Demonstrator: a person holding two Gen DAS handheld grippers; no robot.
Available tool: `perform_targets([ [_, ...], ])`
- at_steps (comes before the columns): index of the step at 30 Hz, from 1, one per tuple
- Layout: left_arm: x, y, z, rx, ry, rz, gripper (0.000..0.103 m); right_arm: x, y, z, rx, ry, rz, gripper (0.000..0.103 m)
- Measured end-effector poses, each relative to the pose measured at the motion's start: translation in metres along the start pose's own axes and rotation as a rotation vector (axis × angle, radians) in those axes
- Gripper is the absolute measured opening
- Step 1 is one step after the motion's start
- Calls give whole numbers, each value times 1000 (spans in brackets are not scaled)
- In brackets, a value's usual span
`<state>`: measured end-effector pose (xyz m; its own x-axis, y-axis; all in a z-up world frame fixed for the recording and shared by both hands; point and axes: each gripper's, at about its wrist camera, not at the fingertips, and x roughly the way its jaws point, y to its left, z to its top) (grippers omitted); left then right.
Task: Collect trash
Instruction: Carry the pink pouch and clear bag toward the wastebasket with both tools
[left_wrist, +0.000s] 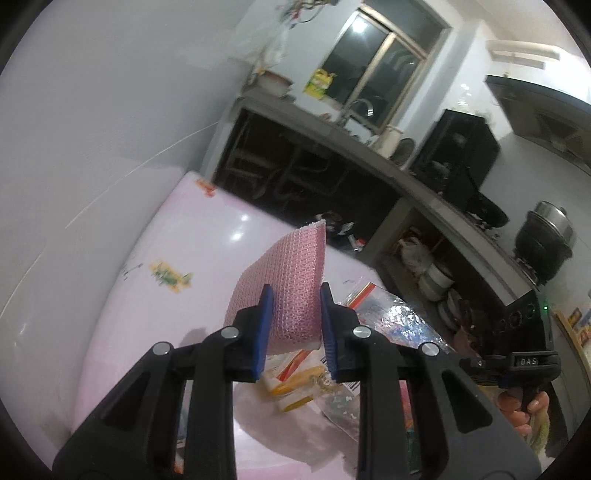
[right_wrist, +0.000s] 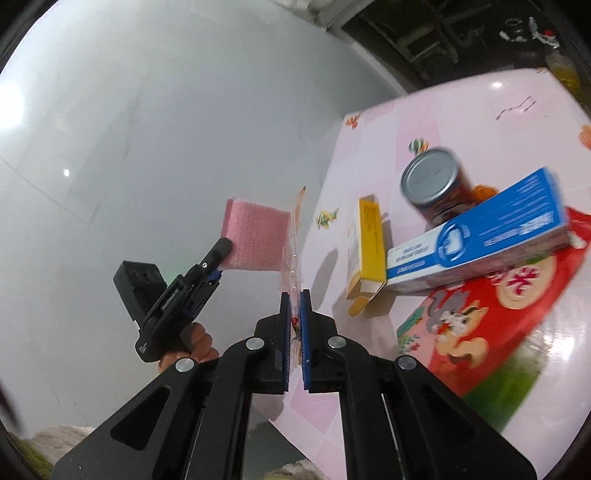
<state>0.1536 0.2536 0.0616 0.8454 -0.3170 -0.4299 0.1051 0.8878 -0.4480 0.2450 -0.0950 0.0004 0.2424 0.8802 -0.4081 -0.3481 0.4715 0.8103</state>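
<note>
In the left wrist view my left gripper (left_wrist: 295, 295) is shut on a pink bubble-wrap pad (left_wrist: 288, 266), held up above the pink table (left_wrist: 207, 251). The right wrist view shows the same pad (right_wrist: 255, 236) and left gripper (right_wrist: 221, 258) off the table's left edge. My right gripper (right_wrist: 294, 295) is shut on a thin clear plastic wrapper (right_wrist: 294, 236), seen edge-on and standing up between the blue pads. Loose trash lies on the table: a clear zip bag (left_wrist: 369, 295), crinkled foil (left_wrist: 399, 325) and yellow packaging (left_wrist: 295, 391).
On the table stand a tin can (right_wrist: 432, 181), a yellow carton (right_wrist: 369, 236), a blue-and-white box (right_wrist: 480, 236) and a red cartoon-printed pack (right_wrist: 491, 317). A white wall (right_wrist: 129, 129) is to the left. A kitchen counter (left_wrist: 369, 147) with pots runs behind.
</note>
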Motion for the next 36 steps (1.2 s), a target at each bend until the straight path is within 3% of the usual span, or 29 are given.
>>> perform_targets([
  [10,22,-85,15,107,23,-167,23,-101,-21,-15,53,-214,-13,5],
  [19,65,-190,-1,229,96,-346,23,-214,-62,-54,145,-439,-75,5],
  [29,128,-320,-49,334,265,-554,23,-321,-118,-120,290,-661,-169,5],
  [36,182,-399,-102,377,427,-644,23,-377,-164,-171,430,-779,-260,5],
])
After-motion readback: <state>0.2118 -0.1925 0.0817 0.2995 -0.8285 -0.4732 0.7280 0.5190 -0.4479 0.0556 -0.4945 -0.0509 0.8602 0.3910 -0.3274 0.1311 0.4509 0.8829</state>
